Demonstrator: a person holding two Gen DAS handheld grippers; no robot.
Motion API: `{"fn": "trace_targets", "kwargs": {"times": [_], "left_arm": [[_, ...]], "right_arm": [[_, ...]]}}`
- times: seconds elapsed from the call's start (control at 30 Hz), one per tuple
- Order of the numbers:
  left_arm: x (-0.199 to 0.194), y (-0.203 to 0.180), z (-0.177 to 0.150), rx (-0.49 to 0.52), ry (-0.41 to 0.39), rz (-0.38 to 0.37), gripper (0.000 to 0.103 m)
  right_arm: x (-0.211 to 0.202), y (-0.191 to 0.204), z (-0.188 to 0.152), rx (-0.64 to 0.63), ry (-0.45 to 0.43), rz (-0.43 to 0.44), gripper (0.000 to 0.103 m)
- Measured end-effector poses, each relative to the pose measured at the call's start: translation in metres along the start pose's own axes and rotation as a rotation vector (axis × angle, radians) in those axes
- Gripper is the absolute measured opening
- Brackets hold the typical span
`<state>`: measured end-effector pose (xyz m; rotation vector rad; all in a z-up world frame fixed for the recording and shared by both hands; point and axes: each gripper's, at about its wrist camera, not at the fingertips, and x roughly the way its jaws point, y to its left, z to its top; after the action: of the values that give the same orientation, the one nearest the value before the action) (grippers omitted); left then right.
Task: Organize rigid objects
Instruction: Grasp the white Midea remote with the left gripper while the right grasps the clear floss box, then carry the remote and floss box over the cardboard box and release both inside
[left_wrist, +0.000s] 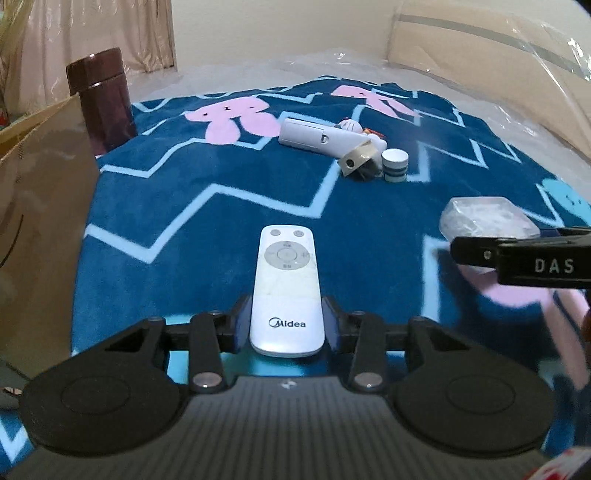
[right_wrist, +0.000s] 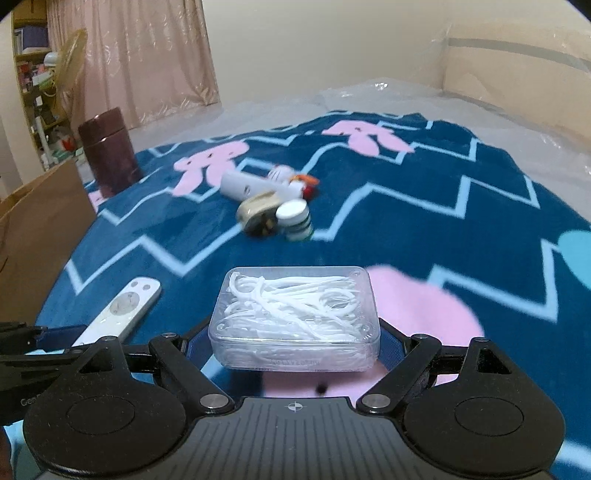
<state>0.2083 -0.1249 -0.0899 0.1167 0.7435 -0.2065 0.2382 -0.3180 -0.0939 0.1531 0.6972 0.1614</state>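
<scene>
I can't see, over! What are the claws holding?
Left claw shut on Midea remote. Right claw shut on floss pick box. Nothing blocking.

A cream wall (right_wrist: 314, 48) backs a plastic-wrapped bed (right_wrist: 369, 99) under a blue zigzag blanket (right_wrist: 461, 221). Pink curtains (right_wrist: 147, 55) hang left, beside cluttered shelves (right_wrist: 33, 74).

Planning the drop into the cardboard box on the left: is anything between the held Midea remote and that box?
Nothing visible. The left hand-held gripper grips the Midea remote; only bare blanket separates it from the cardboard box. The brown canister stands farther back.
</scene>
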Motion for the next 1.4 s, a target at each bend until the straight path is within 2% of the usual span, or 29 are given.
{"fn": "trace_targets", "kwargs": {"times": [0.23,0.3,0.37,0.53,0.73,1.03,1.27,1.4], "left_arm": [[0.017,-0.003,0.002,0.054,-0.033,0.026,0.042],[0.022,-0.003,0.005,0.054,-0.033,0.021,0.041],[0.026,-0.002,0.006,0.057,-0.024,0.012,0.036],[0.013,-0.001,0.004,0.042,-0.014,-0.004,0.035],[-0.029,0.003,-0.001,0.008,-0.025,-0.025,0.035],[-0.110,0.028,0.008,0.001,-0.112,-0.021,0.035],[-0.175,0.078,0.024,-0.039,-0.206,0.045,0.035],[-0.199,0.119,0.030,-0.060,-0.236,0.121,0.035]], "right_arm": [[-0.005,0.003,-0.007,0.004,0.006,-0.013,0.083],[-0.005,0.003,-0.007,0.006,0.007,-0.015,0.083],[-0.006,0.003,-0.007,0.006,0.007,-0.017,0.083],[-0.015,0.006,-0.007,0.005,0.006,-0.022,0.083],[-0.043,0.018,-0.009,0.001,-0.010,-0.012,0.083],[-0.091,0.060,0.000,-0.026,-0.071,0.033,0.083],[-0.113,0.123,0.025,-0.080,-0.133,0.136,0.083],[-0.112,0.166,0.043,-0.123,-0.152,0.211,0.083]]}}
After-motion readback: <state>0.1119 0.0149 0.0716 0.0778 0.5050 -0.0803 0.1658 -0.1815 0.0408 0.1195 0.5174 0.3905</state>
